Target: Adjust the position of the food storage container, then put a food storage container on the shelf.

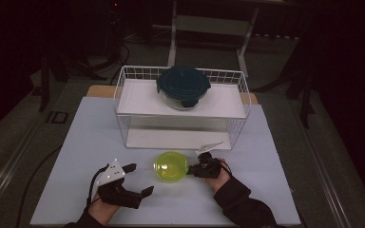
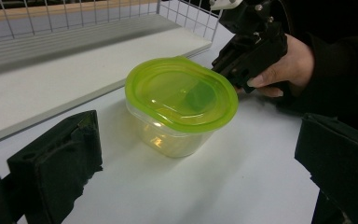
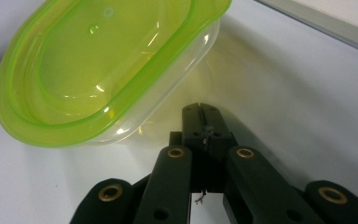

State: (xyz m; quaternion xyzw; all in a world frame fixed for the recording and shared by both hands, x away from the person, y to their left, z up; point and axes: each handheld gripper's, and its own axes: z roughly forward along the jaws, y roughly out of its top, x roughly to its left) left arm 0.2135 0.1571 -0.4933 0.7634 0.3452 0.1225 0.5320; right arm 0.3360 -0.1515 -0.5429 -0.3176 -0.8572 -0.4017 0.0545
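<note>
A clear plastic tub with a lime-green lid stands on the table just in front of the wire rack. The lid is on it and looks a little raised on the side toward my right gripper. That right gripper is shut, its tips low beside the tub's wall under the lid's overhanging rim, with nothing seen between the jaws. At the front left my left gripper is open wide. It points at the tub from a short way off and holds nothing, as its own view shows.
A white wire rack with two white shelves stands at the back of the table. A round glass dish with a dark teal lid sits on its top shelf. The pale table lies bare to the left and right of the tub.
</note>
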